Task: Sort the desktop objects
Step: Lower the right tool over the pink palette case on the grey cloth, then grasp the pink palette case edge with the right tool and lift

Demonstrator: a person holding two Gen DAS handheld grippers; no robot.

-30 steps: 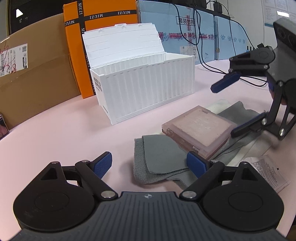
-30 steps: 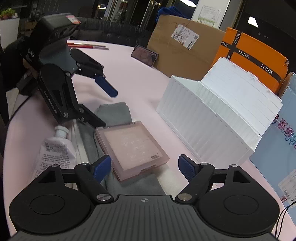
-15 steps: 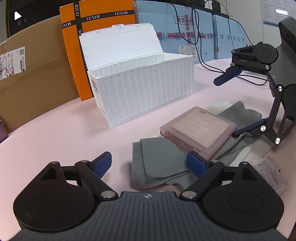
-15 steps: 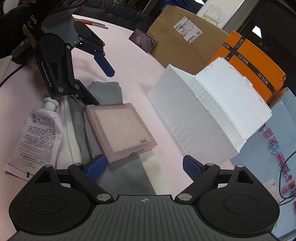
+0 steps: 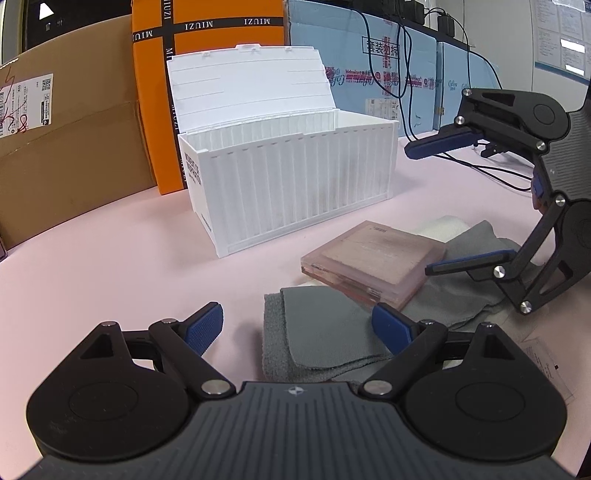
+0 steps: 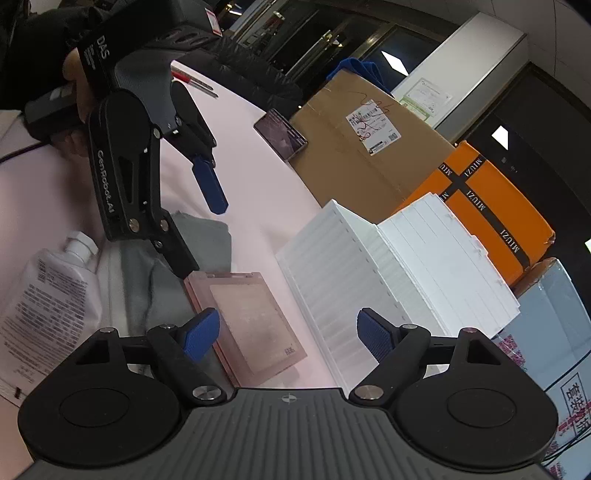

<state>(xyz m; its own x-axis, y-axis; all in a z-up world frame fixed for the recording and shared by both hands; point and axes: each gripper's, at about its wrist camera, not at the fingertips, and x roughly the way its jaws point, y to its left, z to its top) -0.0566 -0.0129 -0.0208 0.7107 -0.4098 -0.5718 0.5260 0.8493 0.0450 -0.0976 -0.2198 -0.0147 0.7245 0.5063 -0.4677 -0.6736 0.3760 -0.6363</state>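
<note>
Cardboard box [image 5: 70,155] behind — phone [image 6: 280,134] leaning.

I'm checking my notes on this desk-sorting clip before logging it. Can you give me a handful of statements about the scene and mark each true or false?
1. The white bin has its lid up. True.
2. The pink case is already inside the bin. False: it lies on the grey cloth on the table, in front of the bin.
3. Both the left tongs and the right tongs are open and hold nothing. True.
4. The orange box stands in front of the bin. False: it stands behind the bin.
5. A white tube lies beside the cloth. True.
</note>
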